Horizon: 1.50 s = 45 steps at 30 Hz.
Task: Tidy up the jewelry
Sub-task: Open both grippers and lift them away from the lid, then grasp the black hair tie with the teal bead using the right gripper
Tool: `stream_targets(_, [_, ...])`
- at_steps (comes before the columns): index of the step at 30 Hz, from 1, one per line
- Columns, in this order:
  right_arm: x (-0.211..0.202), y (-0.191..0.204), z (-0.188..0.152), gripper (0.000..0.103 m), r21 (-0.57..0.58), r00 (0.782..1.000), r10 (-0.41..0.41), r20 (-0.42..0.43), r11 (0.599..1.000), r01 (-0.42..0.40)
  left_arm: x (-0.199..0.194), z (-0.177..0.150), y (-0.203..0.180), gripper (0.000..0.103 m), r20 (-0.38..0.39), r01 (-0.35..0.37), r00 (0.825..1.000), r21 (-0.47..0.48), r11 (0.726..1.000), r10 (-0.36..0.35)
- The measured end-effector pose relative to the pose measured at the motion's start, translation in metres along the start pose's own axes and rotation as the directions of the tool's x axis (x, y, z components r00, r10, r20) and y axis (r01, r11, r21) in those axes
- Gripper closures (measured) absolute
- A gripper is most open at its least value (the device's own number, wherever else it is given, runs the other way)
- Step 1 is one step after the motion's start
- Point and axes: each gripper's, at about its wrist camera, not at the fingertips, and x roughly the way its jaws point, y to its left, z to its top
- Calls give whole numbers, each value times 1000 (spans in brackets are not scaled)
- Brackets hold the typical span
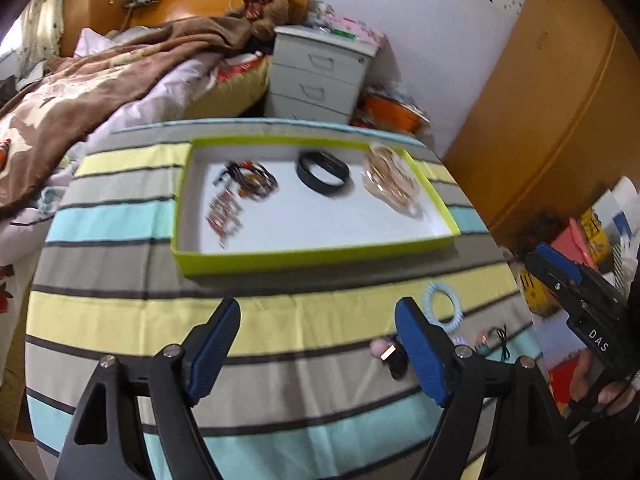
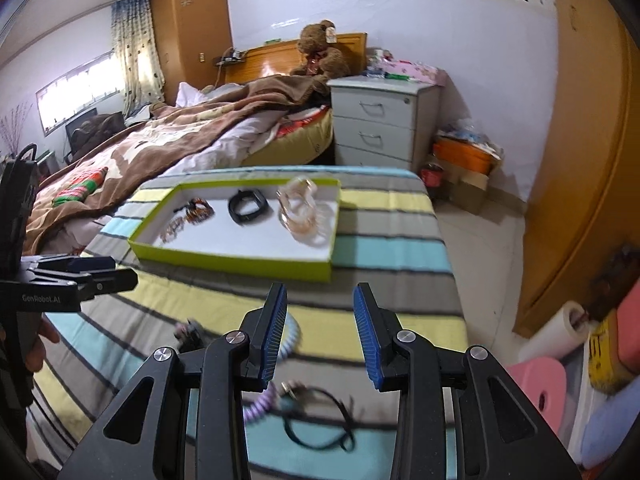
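Left gripper [image 1: 318,350] is spread wide, nothing held; right gripper [image 2: 320,336] is half-parted, empty. Loose coil ring [image 1: 441,301] lies outside the tray [image 1: 320,254]; the thin cord [image 2: 320,424] could be snagged and dragged.

Bright daylight, motion blur, fisheye-warped edges

Striped cloth [image 1: 120,312] — green tray [image 1: 312,256], hair ties [image 1: 442,302].
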Motion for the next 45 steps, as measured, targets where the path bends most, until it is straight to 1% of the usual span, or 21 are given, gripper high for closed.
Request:
stream_targets(4, [1,-15,-21,67,8,999,-6,-45,1000,6,5,-9,-9,22,-28,4,1000,18,1000,-3])
stream_targets(6, [3,-23,-31,67,23,998,8,-61,1000,-7,9,-14,-13,22,-55,9,998,13,1000,-8])
stream_targets(9, [6,-30,-43,67,52,992,95,-80,995,-91,14,-20,-19,22,-75,20,997,31,999,-18])
stream_targets(10, [8,-31,-47,67,50,989,115,-94,993,-111,16,-22,-21,22,-80,28,996,32,999,-25])
stream_targets(11, [11,-30,-50,67,42,988,117,-104,993,-113,17,-24,-21,22,-85,37,996,33,999,-34])
stream_targets(14, [19,-27,-57,66,1,985,94,-142,995,-95,19,-27,-23,22,-95,29,995,41,999,-25])
stream_targets(16, [22,-27,-58,66,7,983,110,-149,994,-111,19,-28,-23,22,-95,39,995,39,998,-35])
stream_targets(18, [26,-26,-58,66,-6,982,107,-155,994,-109,19,-28,-22,22,-99,51,994,33,998,-47])
stream_targets(20, [29,-22,-58,66,-28,981,100,-166,994,-106,19,-29,-23,22,-103,46,994,45,998,-41])
stream_targets(23, [35,-18,-60,66,-59,979,71,-191,995,-83,21,-31,-25,22,-117,43,992,55,998,-37])
stream_targets(27, [35,-18,-61,66,-63,980,63,-188,995,-76,24,-35,-30,22,-136,24,991,76,997,-14])
stream_targets(30, [34,-17,-61,67,-71,981,47,-187,996,-61,25,-36,-33,22,-143,37,989,76,996,-26])
stream_targets(31, [33,-16,-61,69,-74,981,45,-187,995,-60,25,-37,-34,22,-143,41,989,80,996,-29])
stream_targets(32, [33,-15,-61,78,-73,982,45,-186,996,-59,25,-37,-35,22,-142,44,989,86,995,-32])
stream_targets(35, [30,-15,-61,94,-71,984,31,-176,996,-44,27,-37,-38,22,-147,35,989,106,994,-19])
stream_targets(36, [28,-16,-61,97,-68,985,27,-168,997,-39,27,-38,-39,22,-145,32,989,110,993,-16])
stream_targets(40, [22,-19,-61,101,-51,991,24,-135,998,-32,29,-37,-43,23,-141,25,990,123,992,-8])
stream_targets(45, [8,-24,-59,101,-12,997,24,-68,1000,-25,32,-36,-52,23,-114,-17,993,156,988,35])
